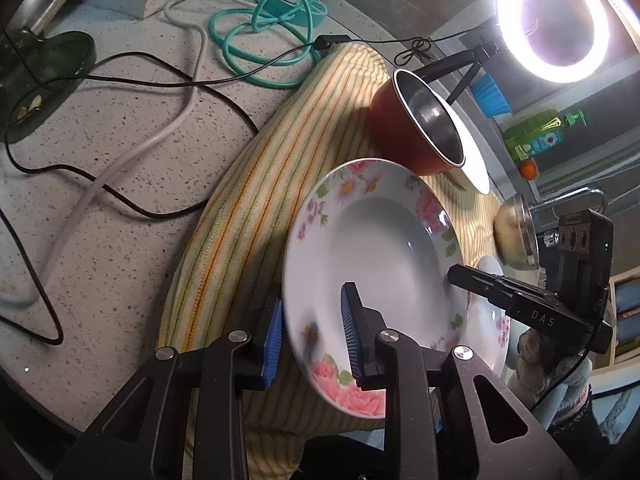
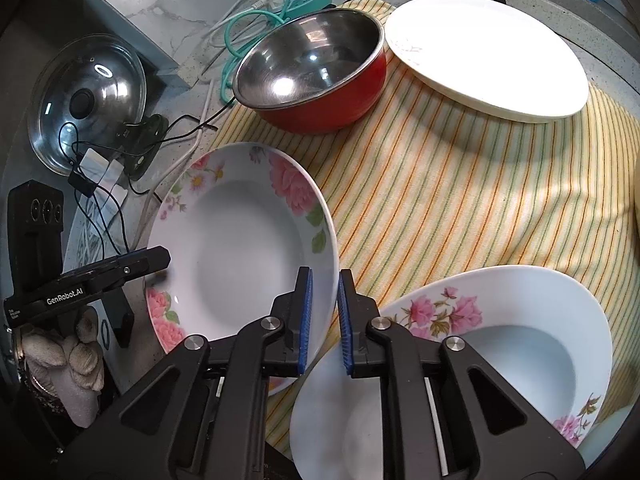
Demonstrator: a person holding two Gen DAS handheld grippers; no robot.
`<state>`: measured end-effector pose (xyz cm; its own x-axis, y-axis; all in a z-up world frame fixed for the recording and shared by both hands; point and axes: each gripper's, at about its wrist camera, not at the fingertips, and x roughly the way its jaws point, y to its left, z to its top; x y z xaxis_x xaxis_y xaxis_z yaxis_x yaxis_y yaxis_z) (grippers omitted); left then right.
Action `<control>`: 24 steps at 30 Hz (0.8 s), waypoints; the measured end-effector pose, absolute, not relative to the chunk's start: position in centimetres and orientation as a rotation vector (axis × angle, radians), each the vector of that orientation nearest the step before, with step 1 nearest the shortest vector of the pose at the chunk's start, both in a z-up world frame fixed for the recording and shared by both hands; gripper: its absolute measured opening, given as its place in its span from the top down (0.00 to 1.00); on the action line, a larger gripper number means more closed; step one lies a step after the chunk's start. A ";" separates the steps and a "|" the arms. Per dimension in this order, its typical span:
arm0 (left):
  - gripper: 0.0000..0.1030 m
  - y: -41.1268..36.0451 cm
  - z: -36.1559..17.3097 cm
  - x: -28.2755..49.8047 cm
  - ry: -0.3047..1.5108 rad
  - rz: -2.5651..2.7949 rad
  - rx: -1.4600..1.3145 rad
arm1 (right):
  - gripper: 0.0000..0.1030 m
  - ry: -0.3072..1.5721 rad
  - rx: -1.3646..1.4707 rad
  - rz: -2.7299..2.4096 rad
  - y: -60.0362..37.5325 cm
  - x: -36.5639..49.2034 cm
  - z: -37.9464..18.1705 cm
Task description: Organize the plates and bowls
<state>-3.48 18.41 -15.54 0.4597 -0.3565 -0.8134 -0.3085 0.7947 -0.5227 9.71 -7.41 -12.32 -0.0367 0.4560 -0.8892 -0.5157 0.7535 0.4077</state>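
both grippers are on the same floral plate point(image 2: 240, 248), lifted and tilted over the striped cloth point(image 2: 460, 200). left gripper point(image 1: 312, 336) has its blue pads either side of the near rim, clenched on it. right gripper point(image 2: 323, 320) straddles the opposite rim; there's a visible gap between the pads point(image 2: 304, 320) and the rim, so i can't tell if it's actually gripping.

edges: the plate's left rim hangs out past the cloth edge, over the speckled counter point(image 1: 100, 220). its right rim sits just beside a second floral plate point(image 2: 500, 340), which lies flat on the cloth under the right gripper. the red bowl point(image 2: 316, 76) is near, beyond the held plate's far rim, not touching. a plain white plate point(image 2: 488, 56) sits just beside the bowl at the cloth's far edge.

open room: a wide bare patch of cloth between the white plate and the second floral plate. the counter side is cluttered with cables point(image 1: 256, 40) and a glass lid point(image 2: 88, 96).

count: 3 plates (2 floral, 1 plain white), 1 red bowl, plus 1 metal bowl point(image 1: 516, 232) on its side at the cloth's right edge in the left view.
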 end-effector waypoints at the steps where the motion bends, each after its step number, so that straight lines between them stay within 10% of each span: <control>1: 0.76 18.4 -15.6 -3.5 1.118 -0.032 -0.693 | 0.88 1.406 -0.050 0.782 -7.4 9.7 -12.3; 24: 0.76 18.0 -13.0 -2.8 1.088 -0.034 -0.659 | 0.88 1.387 0.037 0.750 -8.9 9.1 -10.3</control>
